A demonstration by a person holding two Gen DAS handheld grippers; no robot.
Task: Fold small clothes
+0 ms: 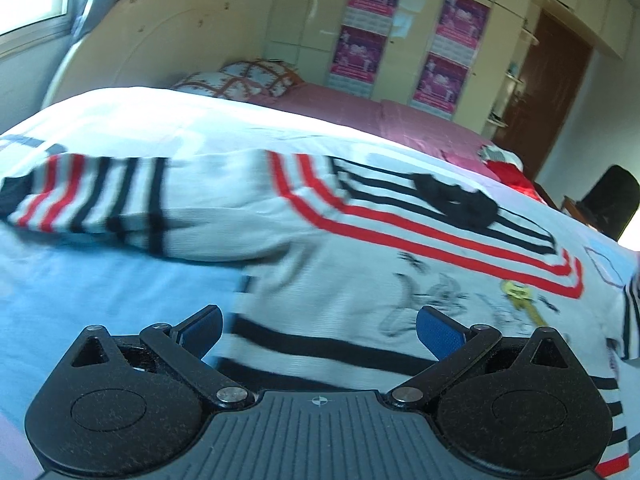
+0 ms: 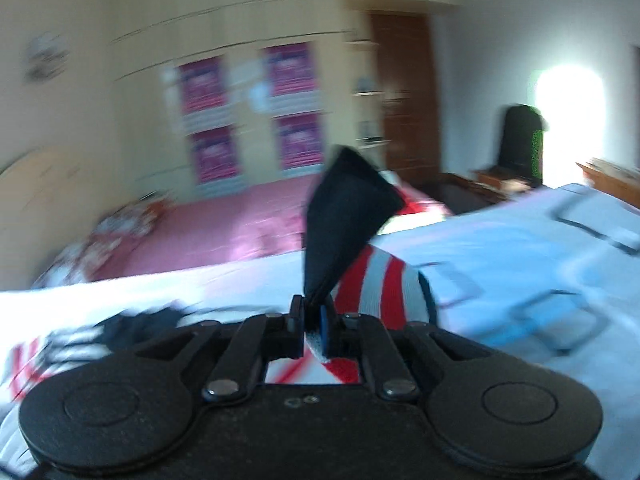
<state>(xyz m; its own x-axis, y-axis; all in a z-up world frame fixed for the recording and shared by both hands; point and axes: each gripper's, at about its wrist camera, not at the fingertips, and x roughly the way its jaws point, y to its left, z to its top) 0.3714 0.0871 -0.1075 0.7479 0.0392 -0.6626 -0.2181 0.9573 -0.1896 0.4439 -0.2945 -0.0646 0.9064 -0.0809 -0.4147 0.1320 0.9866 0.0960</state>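
A small white sweater (image 1: 320, 240) with red and black stripes lies spread on the bed, front up. One sleeve (image 1: 88, 196) stretches left. My left gripper (image 1: 320, 328) is open just above the sweater's striped hem, its blue pads (image 1: 438, 330) apart and holding nothing. In the right wrist view my right gripper (image 2: 311, 318) is shut on the black cuff (image 2: 344, 212) of the sweater's other sleeve (image 2: 384, 284), which stands lifted above the bed. The right view is blurred by motion.
The sweater lies on a light blue and white sheet (image 1: 100, 292) over a bed with a pink cover (image 1: 340, 108). Patterned pillows (image 1: 240, 78) sit at the headboard. Red clothing (image 1: 508, 172) lies at the far right. A wardrobe with posters (image 1: 368, 20) stands behind.
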